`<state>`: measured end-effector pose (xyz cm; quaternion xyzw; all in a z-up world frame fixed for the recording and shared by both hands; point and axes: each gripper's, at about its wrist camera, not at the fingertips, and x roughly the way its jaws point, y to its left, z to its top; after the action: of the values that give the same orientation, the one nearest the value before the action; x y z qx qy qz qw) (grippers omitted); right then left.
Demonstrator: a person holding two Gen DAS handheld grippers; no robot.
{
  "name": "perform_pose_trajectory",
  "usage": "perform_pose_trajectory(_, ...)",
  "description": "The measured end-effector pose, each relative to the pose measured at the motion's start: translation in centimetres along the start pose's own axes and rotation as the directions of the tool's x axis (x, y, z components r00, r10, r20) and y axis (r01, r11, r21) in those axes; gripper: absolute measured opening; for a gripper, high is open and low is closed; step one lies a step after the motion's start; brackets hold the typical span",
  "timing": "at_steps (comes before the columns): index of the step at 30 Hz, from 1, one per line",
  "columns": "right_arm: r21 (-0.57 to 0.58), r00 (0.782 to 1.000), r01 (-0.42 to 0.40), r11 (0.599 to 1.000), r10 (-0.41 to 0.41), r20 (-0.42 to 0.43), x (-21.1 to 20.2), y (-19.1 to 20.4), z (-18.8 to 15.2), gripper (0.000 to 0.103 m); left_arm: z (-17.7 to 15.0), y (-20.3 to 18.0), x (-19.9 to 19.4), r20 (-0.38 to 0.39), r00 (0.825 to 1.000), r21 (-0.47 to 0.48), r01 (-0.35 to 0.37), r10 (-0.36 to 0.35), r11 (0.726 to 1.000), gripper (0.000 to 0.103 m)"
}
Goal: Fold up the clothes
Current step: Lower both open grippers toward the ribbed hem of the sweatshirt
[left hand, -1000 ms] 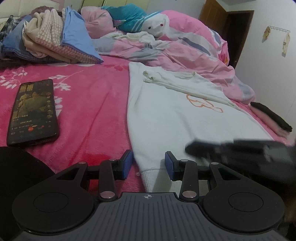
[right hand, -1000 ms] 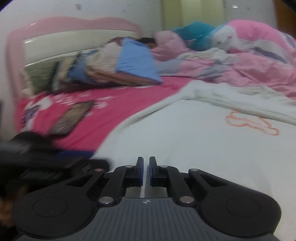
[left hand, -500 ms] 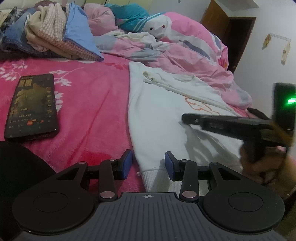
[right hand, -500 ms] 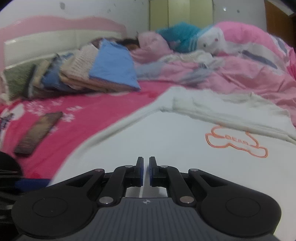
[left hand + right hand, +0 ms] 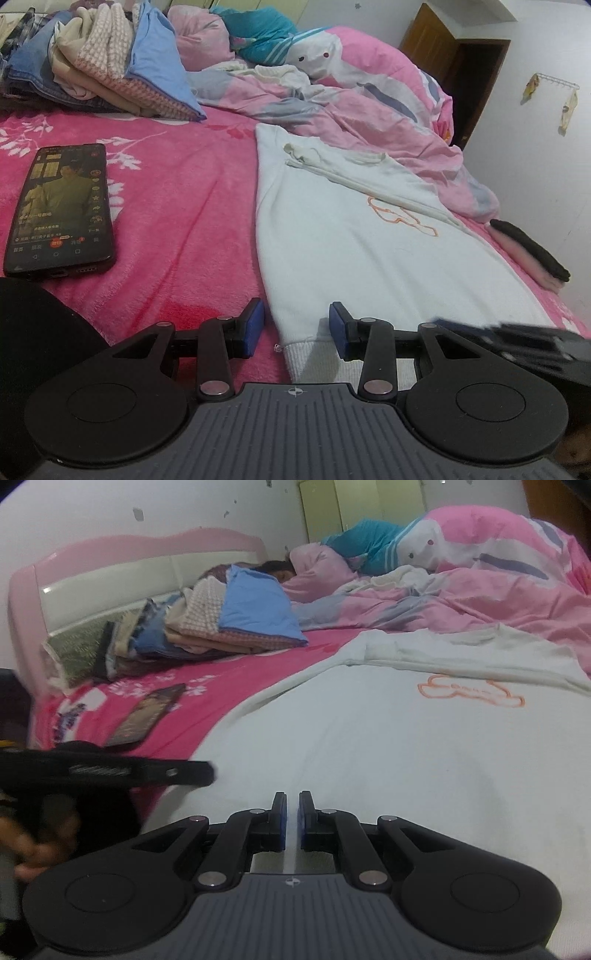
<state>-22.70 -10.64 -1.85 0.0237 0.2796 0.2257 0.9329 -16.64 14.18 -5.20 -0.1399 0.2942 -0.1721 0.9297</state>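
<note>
Left wrist view: right tongs (image 5: 517, 336) have swung from mid-shirt half a second ago to low at the hem, just beside the left tongs (image 5: 295, 326), and show as a blur. Left tongs have held station the whole second, jaws part-open with nothing pinched, straddling the ribbed hem corner of the shirt (image 5: 354, 236). Right wrist view: right tongs (image 5: 293, 821) nearly shut, a thin slit between the pads, nothing visibly held; shirt cloth lies flat right under and ahead of them. Shirt sits spread on the bed (image 5: 177, 192), one sleeve folded across the chest, hem toward both tongs. Phone (image 5: 61, 206) lies well clear to the left. My read: both tongs are now lined up at the hem for a lift-and-fold; the right must open first.
</note>
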Motion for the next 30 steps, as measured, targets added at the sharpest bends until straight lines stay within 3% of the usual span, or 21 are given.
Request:
perform_pose_trajectory(12,0.068,0.998,0.006,0.998,-0.01,0.058,-2.2,0.1,-0.5,0.007,0.4,-1.1,-0.1,-0.029,0.998,0.016,-0.056,0.056,0.998,0.038)
perform_pose_trajectory(22,0.109,0.995,0.0,0.994,-0.011,0.102,-4.0,-0.6,-1.3,0.008,1.1,-3.1,0.3,-0.063,0.989,0.145,-0.124,0.134,0.982,0.038)
perform_pose_trajectory(30,0.14,0.986,-0.018,0.99,-0.006,0.169,-6.1,-1.0,-1.6,0.008,2.3,-5.5,1.1,-0.096,0.971,0.224,-0.194,0.22,0.955,0.038)
